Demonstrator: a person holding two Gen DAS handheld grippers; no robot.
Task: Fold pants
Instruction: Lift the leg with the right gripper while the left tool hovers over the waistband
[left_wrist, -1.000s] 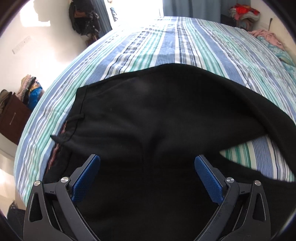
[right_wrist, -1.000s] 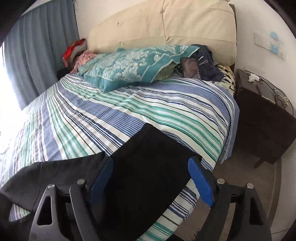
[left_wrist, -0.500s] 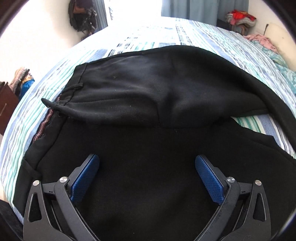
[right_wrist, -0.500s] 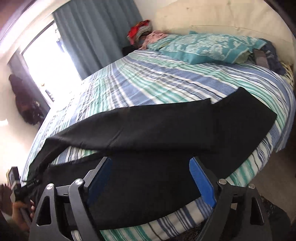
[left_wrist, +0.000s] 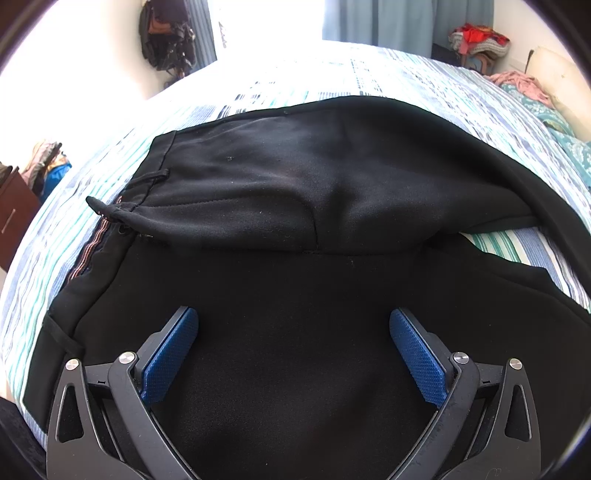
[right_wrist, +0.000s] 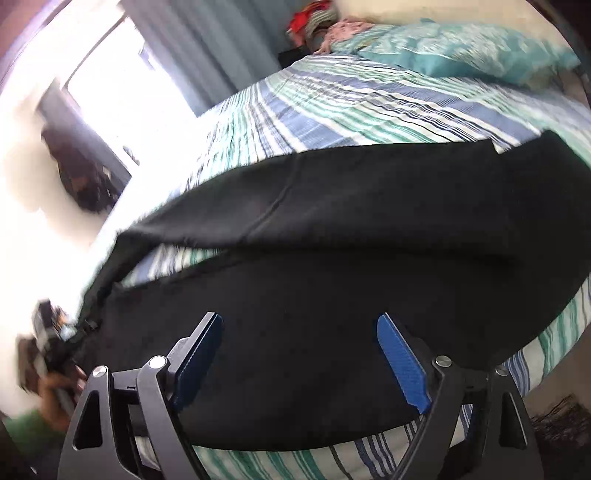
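1. The black pants (left_wrist: 295, 206) lie spread across the striped bed (left_wrist: 424, 77), legs (right_wrist: 369, 192) stretched toward the teal pillow (right_wrist: 461, 48).
2. The left gripper (left_wrist: 293, 350) hovers above the seat, fingers released.
3. The right gripper (right_wrist: 299, 354) hangs over a leg, fingers spread, grasping nothing.

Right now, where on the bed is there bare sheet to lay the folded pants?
The striped sheet is bare between the black pants and the teal pillow, and toward the window. A small strip shows between the legs. The headboard corner is crowded with clothes.
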